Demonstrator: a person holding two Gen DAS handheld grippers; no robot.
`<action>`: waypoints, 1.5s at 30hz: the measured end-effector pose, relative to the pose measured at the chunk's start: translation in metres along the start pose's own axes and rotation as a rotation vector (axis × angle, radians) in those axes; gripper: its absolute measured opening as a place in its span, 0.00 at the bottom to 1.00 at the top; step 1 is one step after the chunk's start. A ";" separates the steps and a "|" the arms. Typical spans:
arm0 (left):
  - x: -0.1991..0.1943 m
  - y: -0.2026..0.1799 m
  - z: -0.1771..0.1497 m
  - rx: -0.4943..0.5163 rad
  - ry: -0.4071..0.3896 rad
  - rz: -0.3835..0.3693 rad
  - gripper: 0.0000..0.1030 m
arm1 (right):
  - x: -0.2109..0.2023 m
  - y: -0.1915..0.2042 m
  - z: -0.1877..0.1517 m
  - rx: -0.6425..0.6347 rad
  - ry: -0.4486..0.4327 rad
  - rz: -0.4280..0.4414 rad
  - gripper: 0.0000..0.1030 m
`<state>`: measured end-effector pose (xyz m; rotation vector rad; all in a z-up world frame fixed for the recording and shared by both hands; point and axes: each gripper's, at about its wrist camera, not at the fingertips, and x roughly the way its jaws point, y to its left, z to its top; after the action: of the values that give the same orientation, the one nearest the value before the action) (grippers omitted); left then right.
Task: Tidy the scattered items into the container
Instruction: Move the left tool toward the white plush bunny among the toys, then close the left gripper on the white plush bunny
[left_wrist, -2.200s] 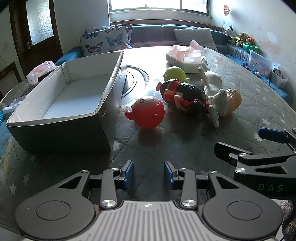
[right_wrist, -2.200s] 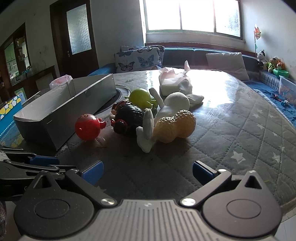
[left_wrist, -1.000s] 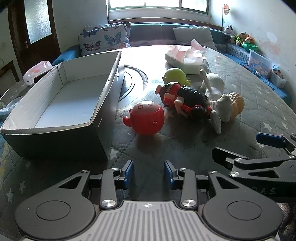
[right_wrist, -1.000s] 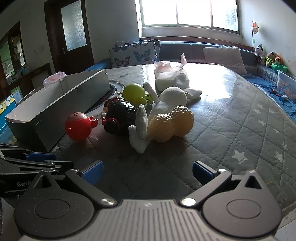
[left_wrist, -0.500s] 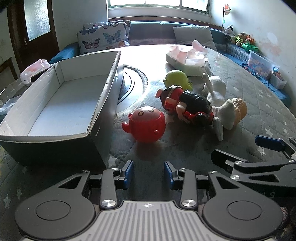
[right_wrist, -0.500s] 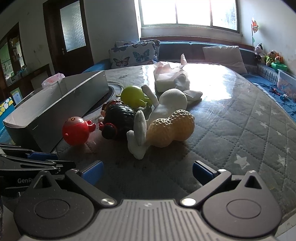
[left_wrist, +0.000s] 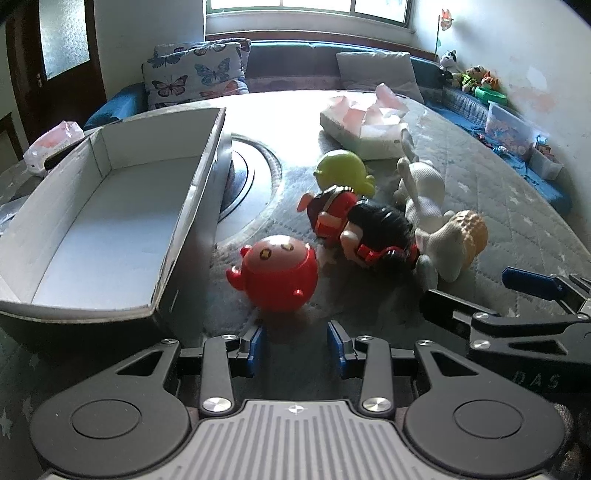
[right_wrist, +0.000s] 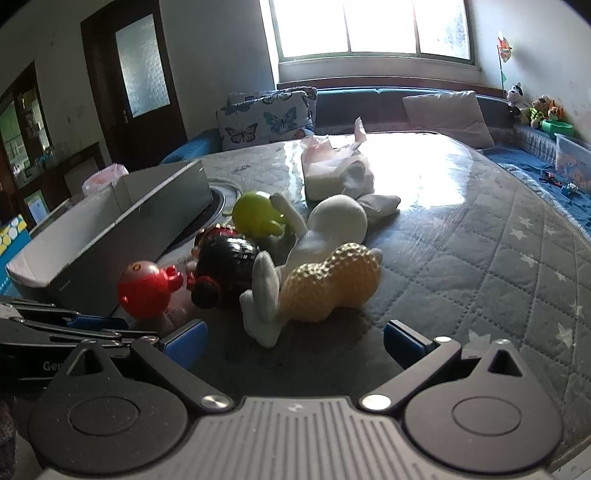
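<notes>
With your left claw (left_wrist: 295, 345) parted and empty just short of the red round toy (left_wrist: 279, 275), widen it first, then straddle the toy's belly squarely, clear of the box (left_wrist: 184, 221).

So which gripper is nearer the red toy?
Left. The left gripper is just short of the red toy, open; the right gripper is off to its right.

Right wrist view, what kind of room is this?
Probably a home living room: a bench sofa with butterfly cushions under a window, and toys scattered on a quilted table.
</notes>
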<state>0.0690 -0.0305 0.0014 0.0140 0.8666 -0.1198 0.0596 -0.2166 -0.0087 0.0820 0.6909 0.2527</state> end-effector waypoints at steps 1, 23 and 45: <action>-0.001 0.000 0.002 0.000 -0.004 -0.001 0.38 | 0.000 -0.002 0.002 0.008 -0.004 0.004 0.99; -0.016 -0.019 0.024 0.031 -0.066 -0.080 0.37 | 0.006 -0.049 0.009 0.143 -0.028 -0.089 0.89; 0.042 -0.072 0.080 -0.023 -0.006 -0.231 0.33 | -0.008 -0.084 0.021 0.178 -0.102 -0.013 0.74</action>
<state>0.1485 -0.1110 0.0241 -0.1087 0.8619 -0.3261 0.0846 -0.2997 -0.0009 0.2585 0.6111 0.1724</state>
